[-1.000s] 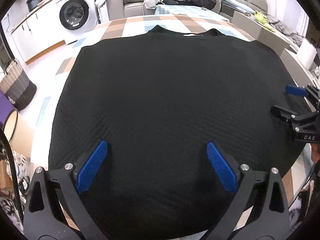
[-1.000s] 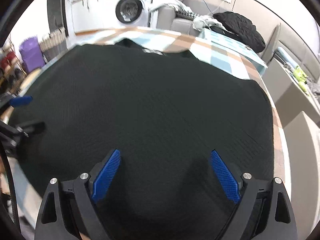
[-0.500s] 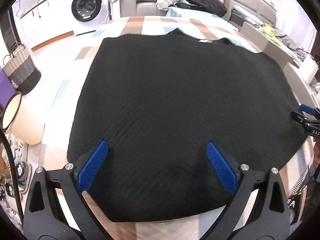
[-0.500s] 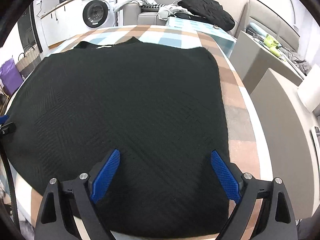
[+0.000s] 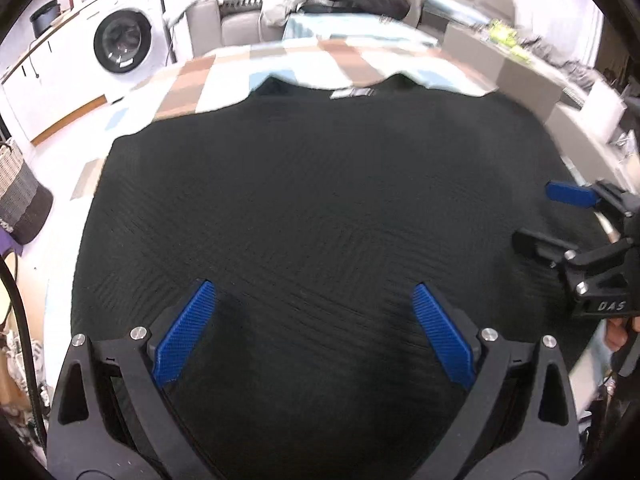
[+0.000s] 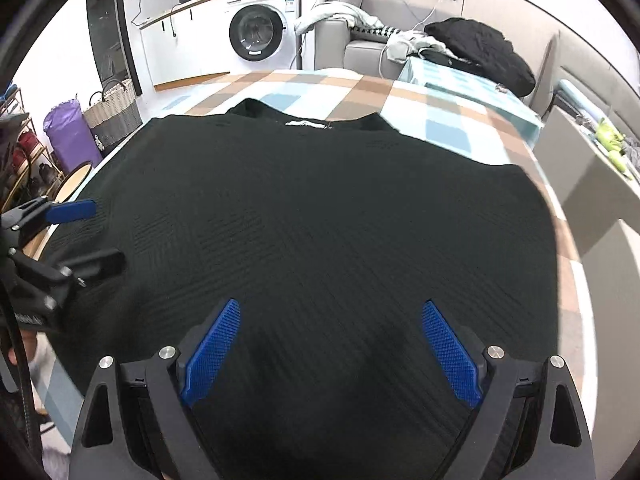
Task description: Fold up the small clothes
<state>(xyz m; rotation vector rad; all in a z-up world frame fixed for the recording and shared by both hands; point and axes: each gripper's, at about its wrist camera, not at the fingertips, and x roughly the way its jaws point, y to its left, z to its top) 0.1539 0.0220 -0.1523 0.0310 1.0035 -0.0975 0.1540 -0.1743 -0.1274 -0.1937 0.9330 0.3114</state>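
Note:
A black knit top (image 5: 312,200) lies spread flat on the checked tablecloth (image 5: 224,76), with its collar and white label (image 5: 352,93) at the far edge. My left gripper (image 5: 314,320) is open low over the near part of the top, nothing between its blue pads. At the garment's right side my right gripper (image 5: 552,218) is open too. In the right wrist view the top (image 6: 320,220) fills the middle, the right gripper (image 6: 332,344) is open above its near part, and the left gripper (image 6: 92,236) stands open at the left edge. The near hem is hidden beneath the grippers.
A washing machine (image 6: 258,34) and white cabinets stand at the back. Behind the table is a grey sofa (image 6: 364,54) piled with dark clothes (image 6: 484,54). A wicker basket (image 6: 114,114) and a purple bag (image 6: 70,136) sit on the floor to the left. Grey boxes (image 6: 588,184) flank the right edge.
Half a second ago both grippers were back near the hem and turned outward. They have moved forward over the top and closer together. Both are still open.

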